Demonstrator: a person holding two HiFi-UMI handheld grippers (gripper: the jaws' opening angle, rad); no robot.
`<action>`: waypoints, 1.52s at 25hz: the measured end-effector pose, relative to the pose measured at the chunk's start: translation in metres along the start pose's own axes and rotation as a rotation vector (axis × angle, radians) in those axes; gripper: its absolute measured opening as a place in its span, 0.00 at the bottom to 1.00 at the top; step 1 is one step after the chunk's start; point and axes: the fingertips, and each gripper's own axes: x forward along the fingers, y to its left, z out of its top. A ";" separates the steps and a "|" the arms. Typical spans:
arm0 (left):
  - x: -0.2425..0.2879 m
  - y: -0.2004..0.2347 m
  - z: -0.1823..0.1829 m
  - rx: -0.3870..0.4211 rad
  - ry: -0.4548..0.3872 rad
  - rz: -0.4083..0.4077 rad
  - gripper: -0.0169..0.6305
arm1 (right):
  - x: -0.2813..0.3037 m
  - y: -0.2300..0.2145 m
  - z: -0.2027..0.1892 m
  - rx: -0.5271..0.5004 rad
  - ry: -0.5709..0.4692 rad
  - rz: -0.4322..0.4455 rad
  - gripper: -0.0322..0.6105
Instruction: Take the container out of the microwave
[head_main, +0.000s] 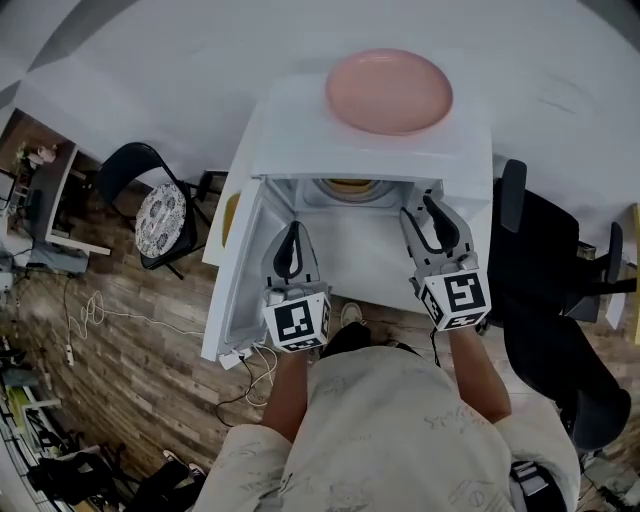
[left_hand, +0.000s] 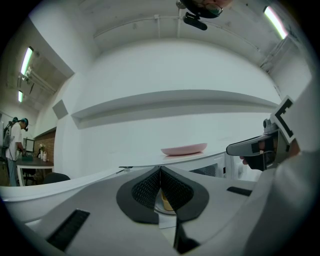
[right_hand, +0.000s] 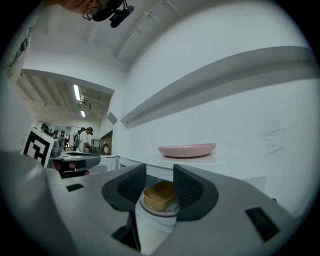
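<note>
**A:** What stands farthest left?

**B:** A chair (head_main: 160, 218) with a patterned round seat, on the wood floor (head_main: 130, 330), apart from the white microwave (head_main: 300, 130). Next comes the microwave's door (head_main: 232, 280), swung open to the left.

**A:** And the left gripper?

**B:** The left gripper (head_main: 292, 232) hangs before the open cavity, toward its left side and near the door. Its own view shows both jaws pressed together at the tips, with nothing caught between them.

**A:** Where is the container?

**B:** The yellow container (head_main: 350, 185) sits inside the microwave on the round glass turntable (right_hand: 156, 210). It is about midway between the cavity's side walls and toward the back. Neither gripper touches it.

**A:** Anything on top?

**B:** A pink plate (head_main: 388, 90) lies on the microwave's top, toward the back edge and right of the middle.

**A:** The right gripper, then?

**B:** The right gripper (head_main: 418, 208) is at the cavity's right side, pointing inward. Its jaws stand moderately apart and the gap between them holds nothing. In its own view the container shows through that gap, farther inside.

**A:** And past it?

**B:** A black office chair (head_main: 545, 270) stands just beside the microwave's right side.
</note>
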 end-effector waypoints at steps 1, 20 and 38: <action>0.002 0.002 -0.002 0.002 0.001 -0.001 0.04 | 0.004 0.002 0.000 -0.004 0.003 0.003 0.33; 0.021 0.022 -0.022 -0.004 0.024 -0.032 0.04 | 0.042 0.032 -0.017 -0.036 0.064 0.046 0.33; 0.021 0.028 -0.049 -0.023 0.076 -0.016 0.04 | 0.079 0.062 -0.059 -0.114 0.191 0.155 0.32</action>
